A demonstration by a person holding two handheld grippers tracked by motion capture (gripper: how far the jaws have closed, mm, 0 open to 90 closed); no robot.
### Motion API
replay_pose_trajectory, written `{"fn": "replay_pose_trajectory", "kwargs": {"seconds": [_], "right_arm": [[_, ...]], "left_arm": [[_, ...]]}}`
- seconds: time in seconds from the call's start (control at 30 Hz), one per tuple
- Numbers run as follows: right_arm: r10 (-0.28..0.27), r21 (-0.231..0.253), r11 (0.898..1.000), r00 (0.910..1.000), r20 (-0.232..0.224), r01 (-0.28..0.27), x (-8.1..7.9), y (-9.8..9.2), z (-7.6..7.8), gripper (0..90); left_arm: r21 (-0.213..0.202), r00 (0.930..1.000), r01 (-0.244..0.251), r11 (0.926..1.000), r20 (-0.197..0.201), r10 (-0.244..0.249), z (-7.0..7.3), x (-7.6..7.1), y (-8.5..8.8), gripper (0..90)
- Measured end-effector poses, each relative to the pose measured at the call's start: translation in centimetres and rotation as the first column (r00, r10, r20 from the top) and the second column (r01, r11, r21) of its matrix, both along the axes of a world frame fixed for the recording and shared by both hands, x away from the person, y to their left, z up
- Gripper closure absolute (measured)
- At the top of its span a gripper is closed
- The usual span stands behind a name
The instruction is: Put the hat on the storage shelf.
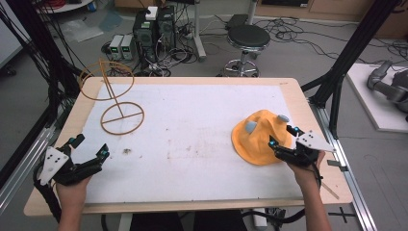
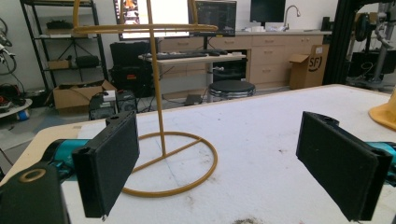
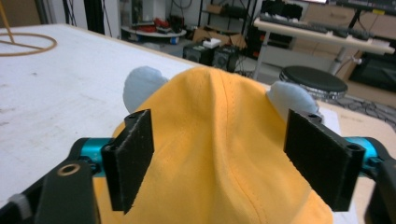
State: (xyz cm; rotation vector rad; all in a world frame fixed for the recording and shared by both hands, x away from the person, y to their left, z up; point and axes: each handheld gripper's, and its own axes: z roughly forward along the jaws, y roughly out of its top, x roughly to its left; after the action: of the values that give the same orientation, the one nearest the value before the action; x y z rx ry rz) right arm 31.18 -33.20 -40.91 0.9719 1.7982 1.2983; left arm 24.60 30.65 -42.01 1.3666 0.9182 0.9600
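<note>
Right tongs (image 1: 281,136) are straddling the yellow hat (image 1: 260,137) at the surface's (image 1: 192,144) right side, jaws apart, pads not pressing yet. Left tongs (image 1: 89,146) are sitting wide apart and empty near the wire stand (image 1: 115,98). Risk: closing on loose fabric is likely pinching one thin fold, so the hat could slip or drag.
</note>
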Motion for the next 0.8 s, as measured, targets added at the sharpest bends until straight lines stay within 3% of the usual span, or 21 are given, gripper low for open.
{"fn": "replay_pose_trajectory", "kwargs": {"seconds": [0.23,0.27,0.4,0.7,0.8], "right_arm": [[-0.043,-0.062,0.997,0.9990,-0.010,0.043,0.9,0.6,-0.4,34.8],[-0.053,-0.069,0.996,0.9982,-0.028,0.051,1.1,0.8,-0.5,38.4],[-0.050,-0.061,0.997,0.9978,-0.044,0.048,1.3,0.9,-0.4,42.1],[-0.071,-0.100,0.993,0.9944,-0.078,0.063,1.8,1.3,-0.6,56.2],[-0.080,-0.115,0.991,0.9926,-0.091,0.069,2.0,1.5,-0.6,69.6]], "left_arm": [[0.000,1.0000,0.003,1.0000,-0.001,-0.003,0.0,0.0,-0.1,13.7],[0.001,1.0000,0.003,1.0000,-0.001,-0.003,0.0,0.0,-0.1,13.7],[0.001,1.0000,0.004,1.0000,-0.002,-0.004,-0.1,0.0,-0.1,13.7],[-0.002,1.0000,0.007,1.0000,-0.006,-0.007,-0.2,0.1,-0.1,13.7],[-0.003,1.0000,0.007,1.0000,-0.007,-0.007,-0.2,0.1,-0.1,13.7]]}}
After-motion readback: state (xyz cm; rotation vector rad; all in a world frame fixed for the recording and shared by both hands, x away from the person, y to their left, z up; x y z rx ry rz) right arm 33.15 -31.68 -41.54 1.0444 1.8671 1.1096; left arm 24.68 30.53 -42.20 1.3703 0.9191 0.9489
